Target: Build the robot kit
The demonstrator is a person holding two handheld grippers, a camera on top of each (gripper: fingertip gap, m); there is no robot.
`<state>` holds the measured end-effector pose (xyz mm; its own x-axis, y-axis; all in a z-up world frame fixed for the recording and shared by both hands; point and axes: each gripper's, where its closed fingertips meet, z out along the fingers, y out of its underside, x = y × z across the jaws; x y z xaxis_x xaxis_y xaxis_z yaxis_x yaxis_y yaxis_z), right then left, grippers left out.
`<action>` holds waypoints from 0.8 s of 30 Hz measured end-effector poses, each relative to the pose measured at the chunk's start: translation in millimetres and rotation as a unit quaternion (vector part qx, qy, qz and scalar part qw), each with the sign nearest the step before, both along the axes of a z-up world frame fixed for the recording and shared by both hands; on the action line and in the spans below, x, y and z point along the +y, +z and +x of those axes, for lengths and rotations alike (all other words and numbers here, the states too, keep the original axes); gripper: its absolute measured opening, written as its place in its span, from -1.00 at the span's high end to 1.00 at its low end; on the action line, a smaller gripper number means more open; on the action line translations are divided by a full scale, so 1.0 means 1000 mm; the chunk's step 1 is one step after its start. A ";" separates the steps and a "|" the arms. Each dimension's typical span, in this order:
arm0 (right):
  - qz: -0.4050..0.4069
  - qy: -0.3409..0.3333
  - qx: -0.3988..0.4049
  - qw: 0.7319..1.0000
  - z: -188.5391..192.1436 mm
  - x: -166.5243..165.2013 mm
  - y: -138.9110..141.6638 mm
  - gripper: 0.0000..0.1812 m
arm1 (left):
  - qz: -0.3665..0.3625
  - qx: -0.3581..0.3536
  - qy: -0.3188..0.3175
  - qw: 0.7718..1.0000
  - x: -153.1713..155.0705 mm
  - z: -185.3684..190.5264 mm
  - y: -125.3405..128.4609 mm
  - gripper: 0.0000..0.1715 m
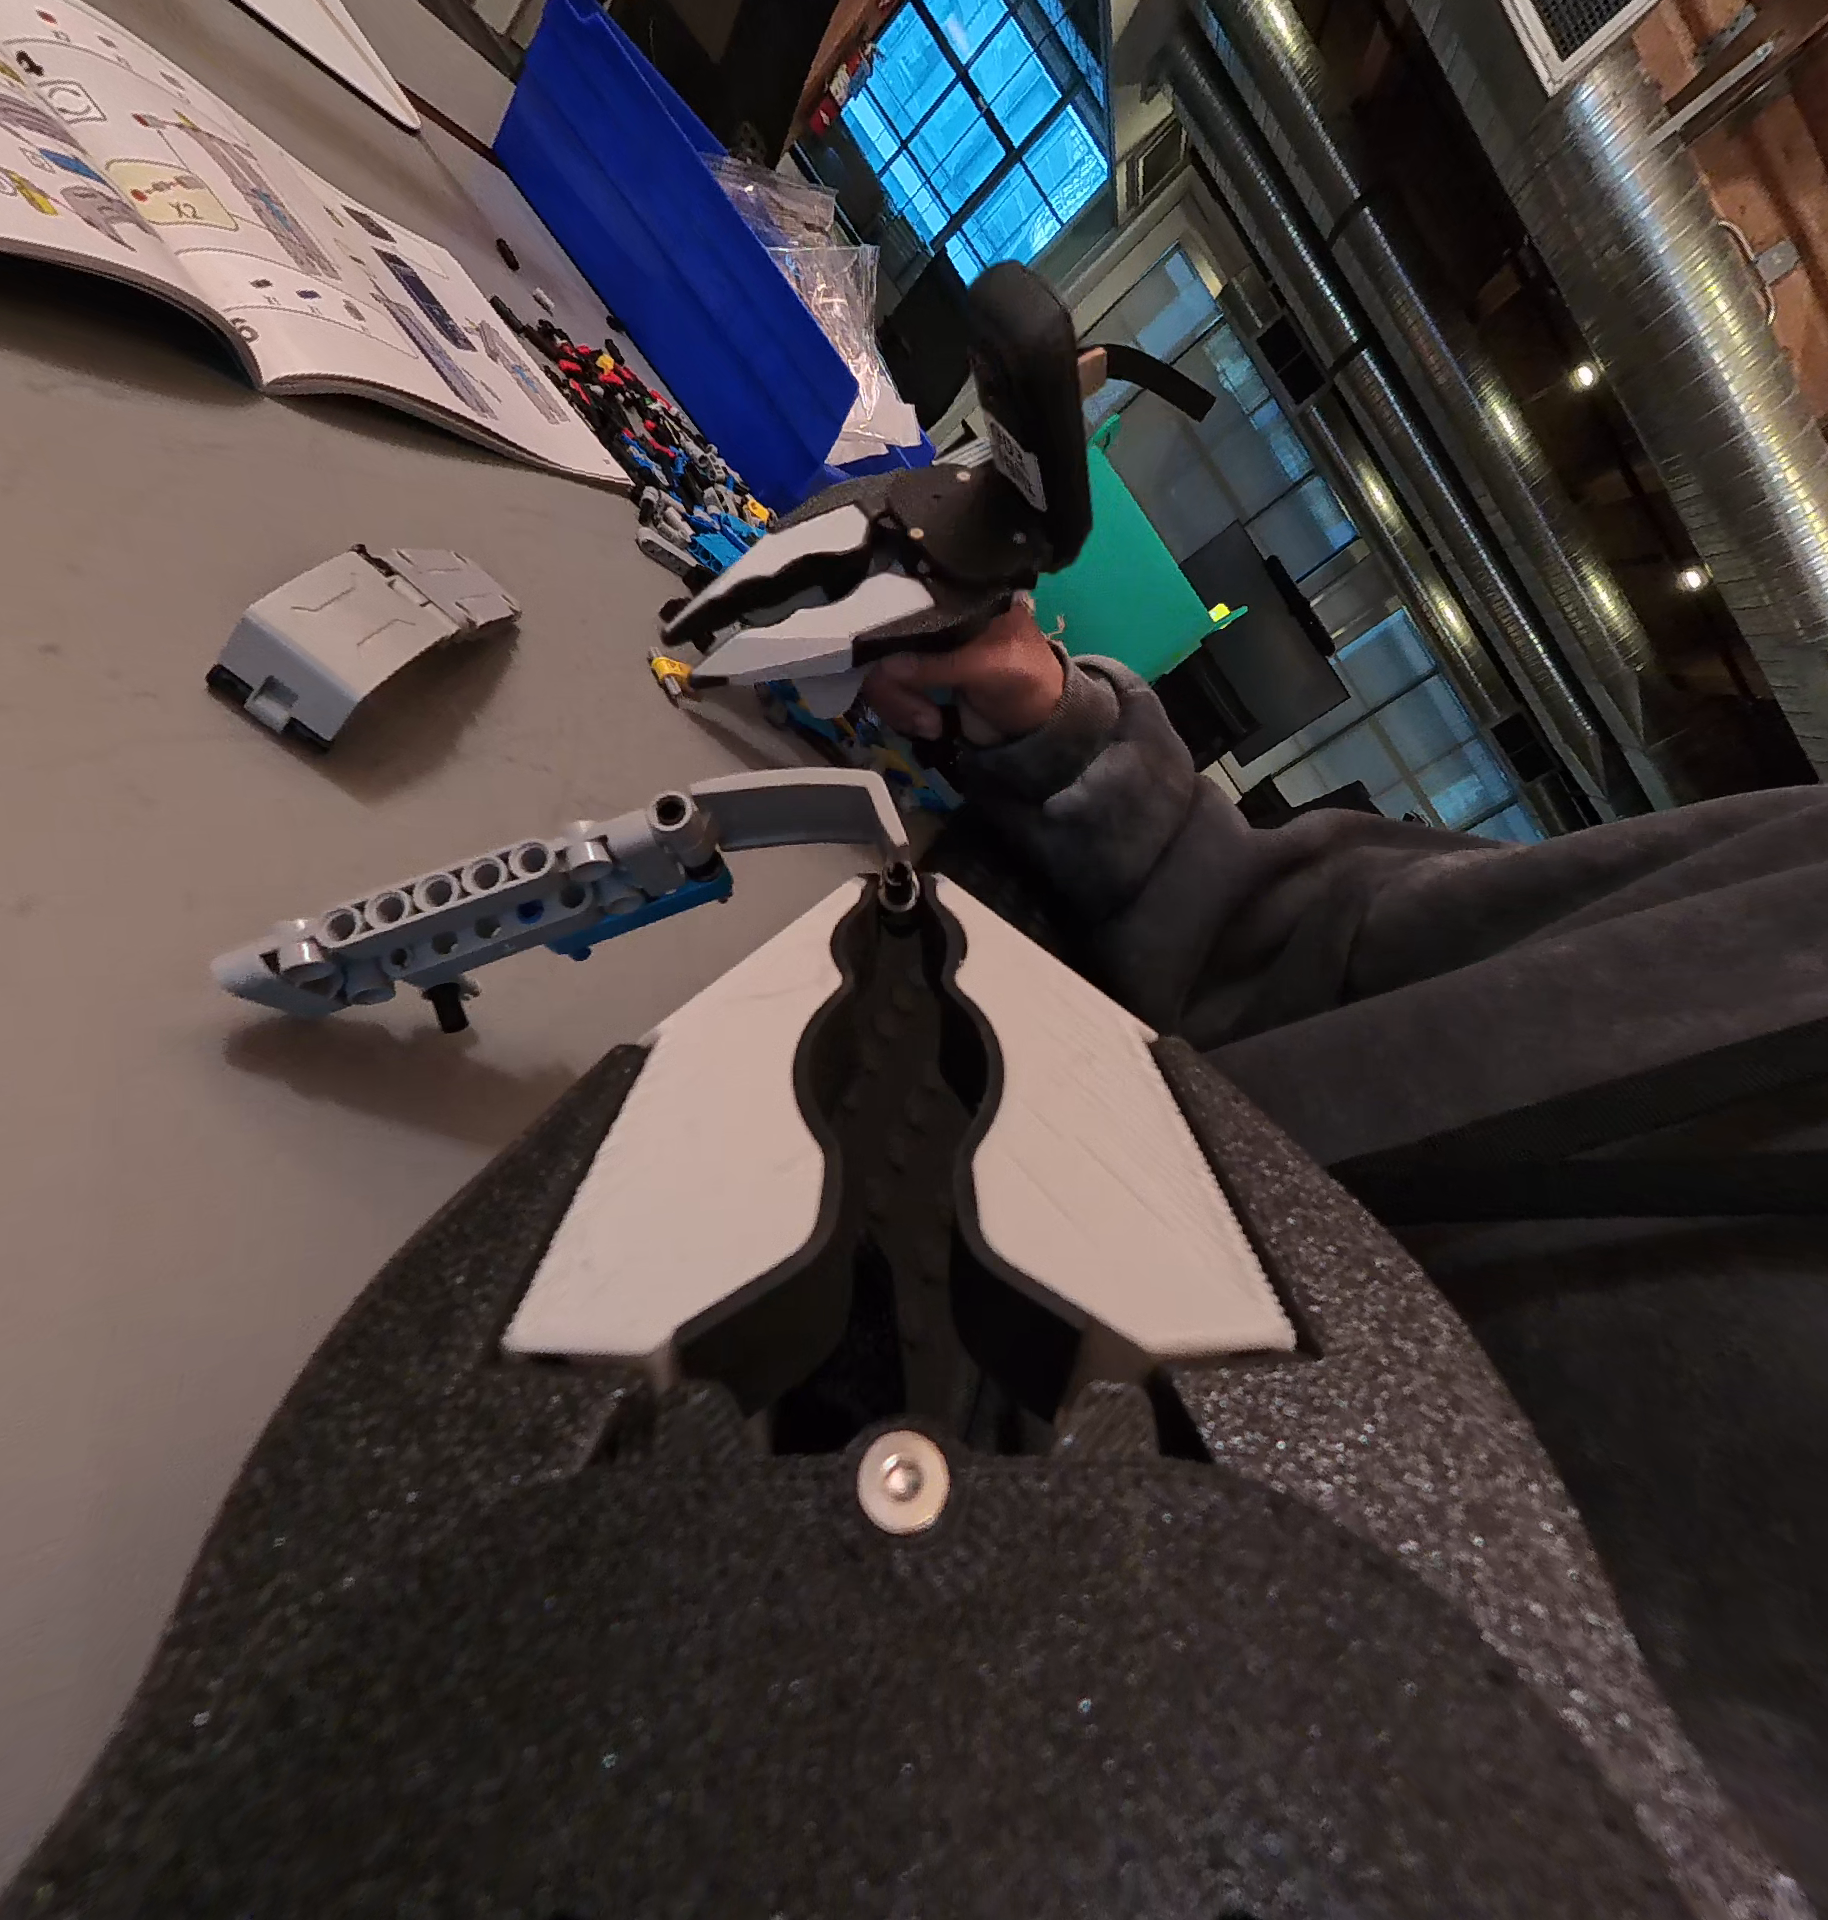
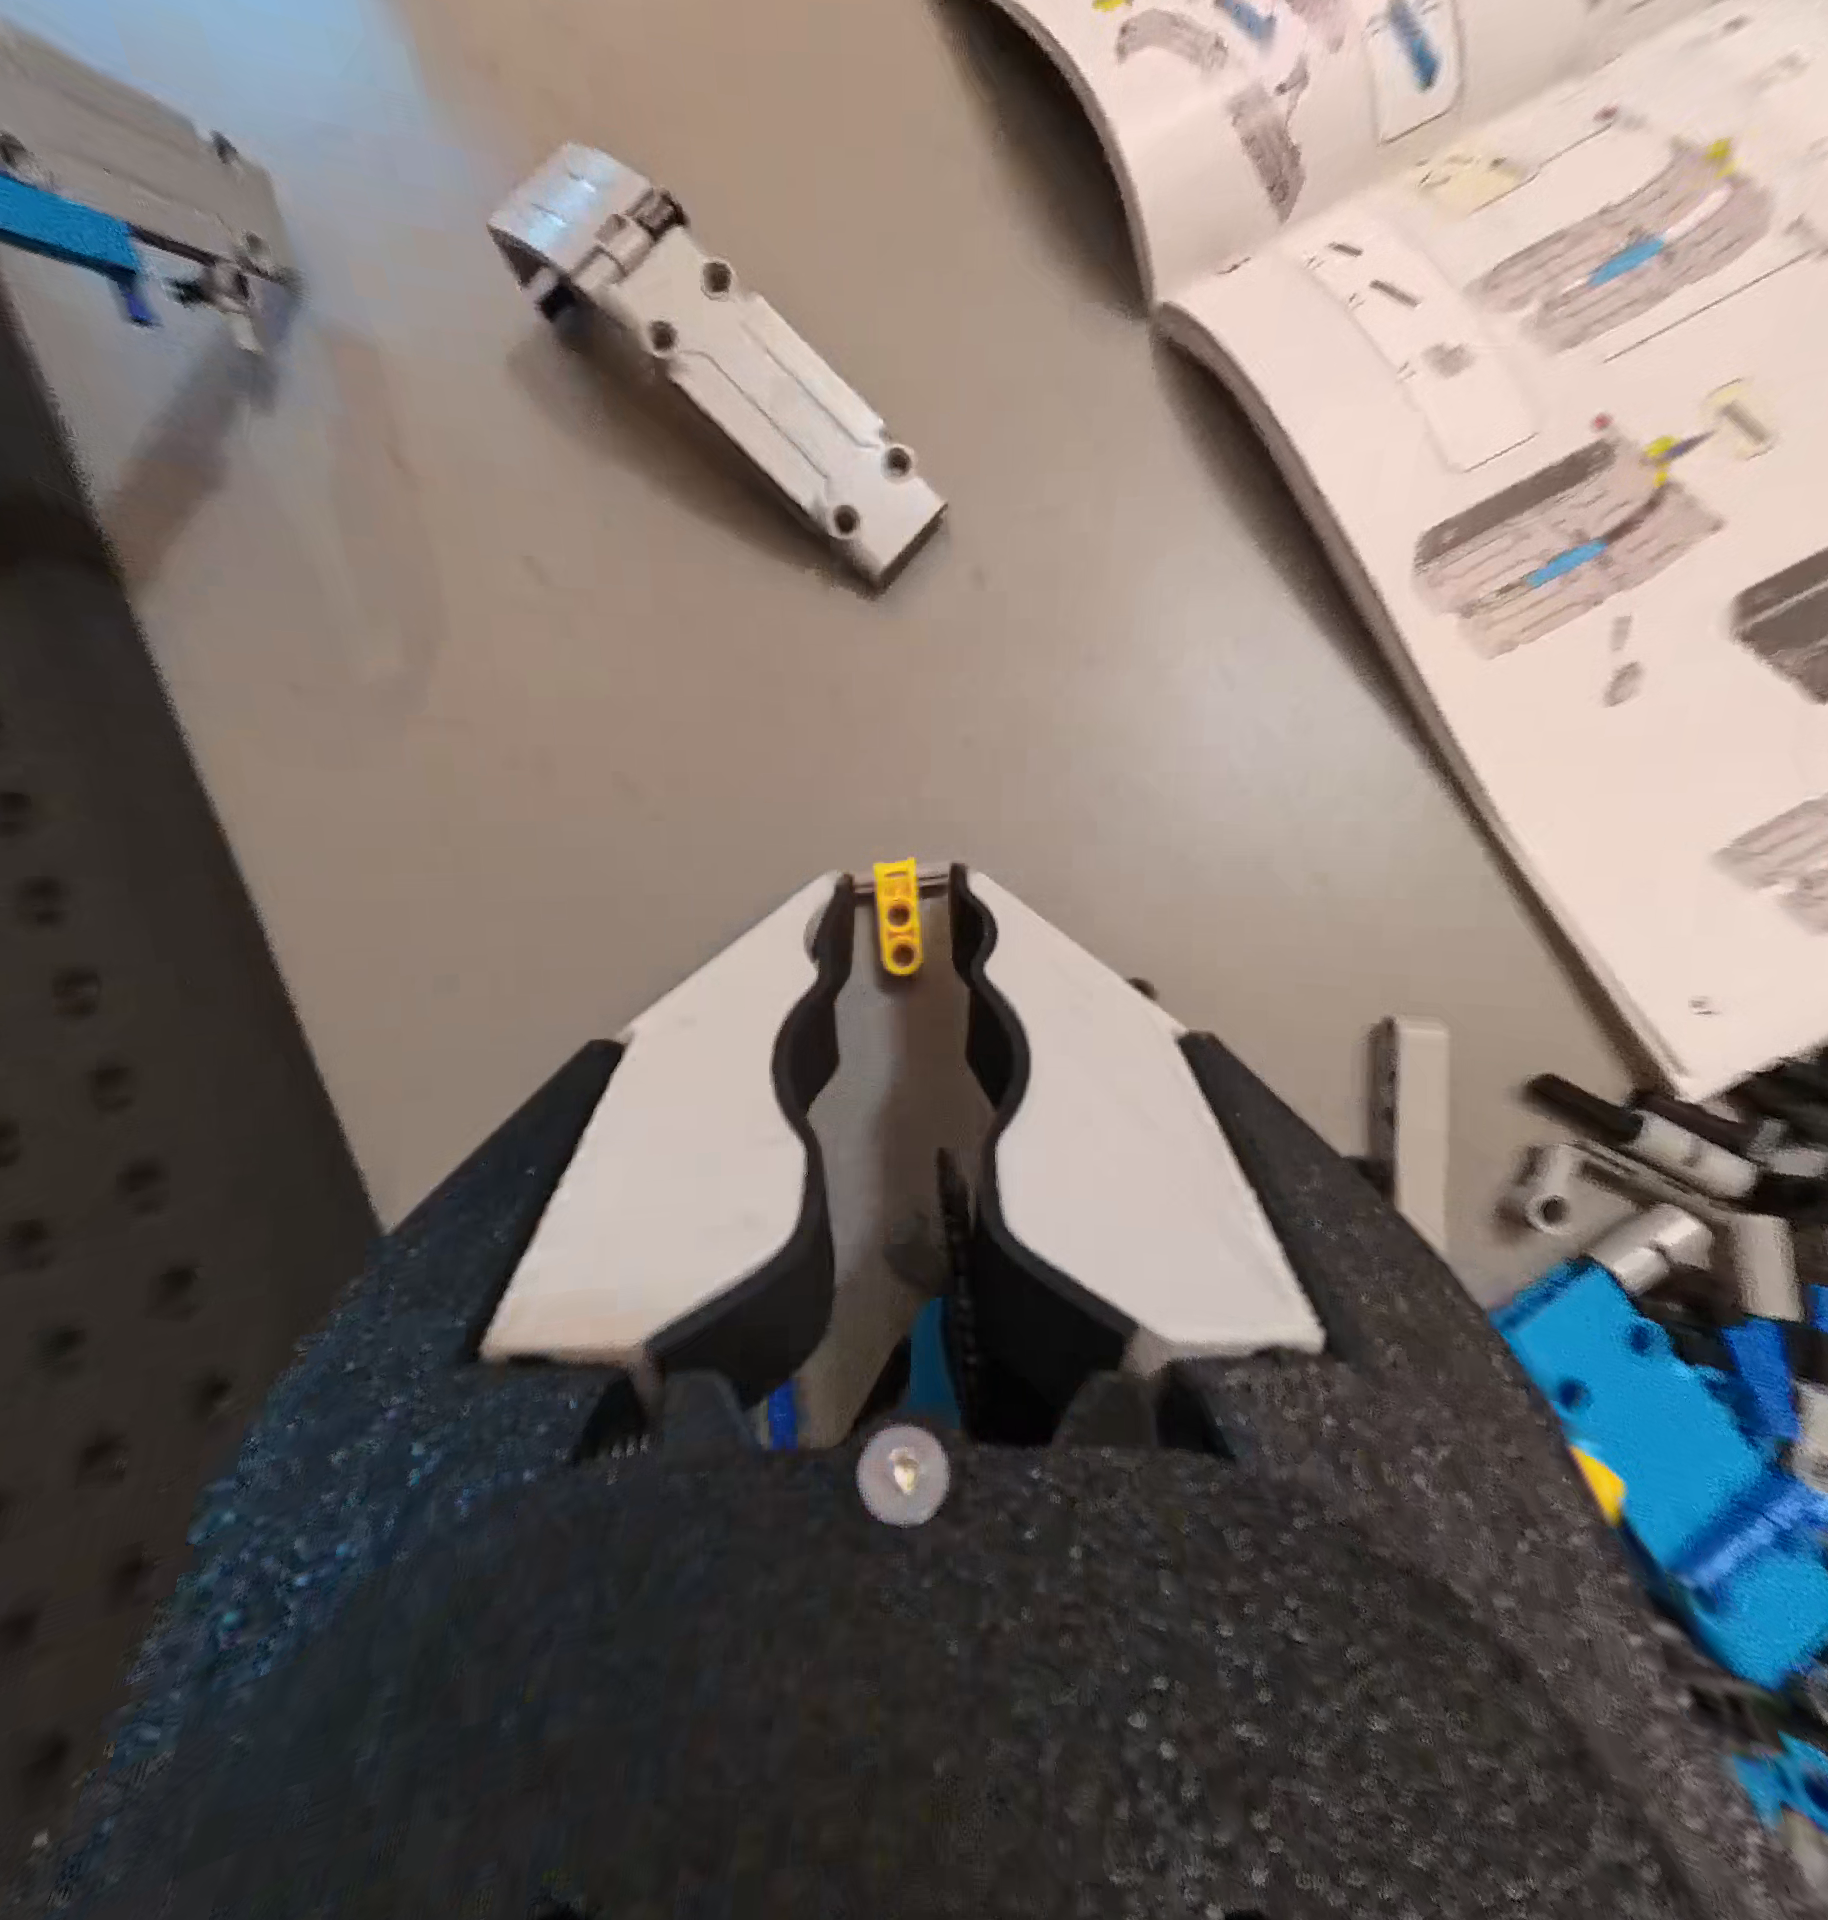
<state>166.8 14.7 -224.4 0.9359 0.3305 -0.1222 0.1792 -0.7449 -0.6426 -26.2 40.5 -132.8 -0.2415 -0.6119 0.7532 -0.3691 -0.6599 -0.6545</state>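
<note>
My left gripper [image 1: 899, 883] is shut on a small dark pin at the end of a grey and blue beam assembly [image 1: 453, 914] and holds it just above the grey table [image 1: 162, 1195]. The assembly has a curved grey panel at the gripper end. My right gripper [image 2: 899, 878] is shut on a small yellow connector [image 2: 897, 920] with a thin axle through it, held above the table. In the left wrist view, the right gripper [image 1: 681, 665] with the yellow connector [image 1: 666, 670] hovers beyond the assembly. A blurred part of the assembly [image 2: 48, 223] shows at the upper left of the right wrist view.
A grey panel piece [image 1: 359, 644] [image 2: 712, 364] lies on the table. An open instruction booklet [image 1: 214, 239] [image 2: 1512, 416] lies beyond it. A pile of small blue, black and grey pieces [image 1: 661, 436] [image 2: 1668, 1351] sits by a blue bin [image 1: 661, 239] holding plastic bags. A person's sleeve [image 1: 1149, 810] is at the right. Some 20 cm of space lies between my two pairs of fingers.
</note>
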 end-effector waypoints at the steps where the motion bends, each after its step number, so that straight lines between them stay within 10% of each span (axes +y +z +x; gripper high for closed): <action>1: -0.007 0.008 0.022 1.000 -0.002 -0.002 0.000 0.81 | 0.001 0.000 0.000 1.000 0.000 0.000 0.000 0.93; 9: -0.015 0.059 -0.046 0.997 -0.001 -0.001 -0.007 0.93 | -0.009 -0.003 0.024 1.000 0.009 0.002 0.002 0.93; 16: 0.145 0.033 0.080 0.986 -0.154 0.042 0.093 0.93 | -0.034 -0.073 0.103 0.991 0.031 0.002 0.024 0.93; 24: 0.267 -0.045 0.046 0.962 -0.178 0.062 0.109 0.93 | -0.016 -0.103 0.122 0.987 0.031 0.002 0.032 0.93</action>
